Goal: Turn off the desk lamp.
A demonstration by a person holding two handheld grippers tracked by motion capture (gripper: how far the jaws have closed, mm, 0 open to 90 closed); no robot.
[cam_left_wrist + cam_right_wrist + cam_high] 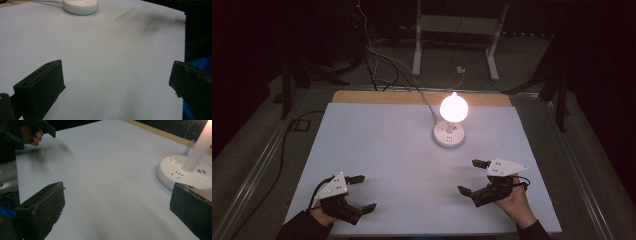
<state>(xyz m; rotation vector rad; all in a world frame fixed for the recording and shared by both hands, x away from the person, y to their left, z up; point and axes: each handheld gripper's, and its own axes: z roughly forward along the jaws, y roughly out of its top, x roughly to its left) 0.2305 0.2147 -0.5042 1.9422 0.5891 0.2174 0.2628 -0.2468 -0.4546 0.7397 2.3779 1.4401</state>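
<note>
Showing the lit bulb (454, 106) standing in its round white socket base (449, 134) mid-surface (377, 150), well ahead of both released tongs, left (360, 193) and right (471, 176). A good approach likely grips gently, steadying the base.

My left gripper (362, 192) is a black, blocky thing with two squared jaws, a grey three-cornered plate dotted with small dark marks on top, and a thin black cable looping off its side; in its own view one jaw shows a round screw hole in its top face. My right gripper (472, 176) is built the same way, with a paler grey plate and a black cable curling behind it, and its jaw pads look worn and frayed at the edges. My sleeves are dark.
</note>
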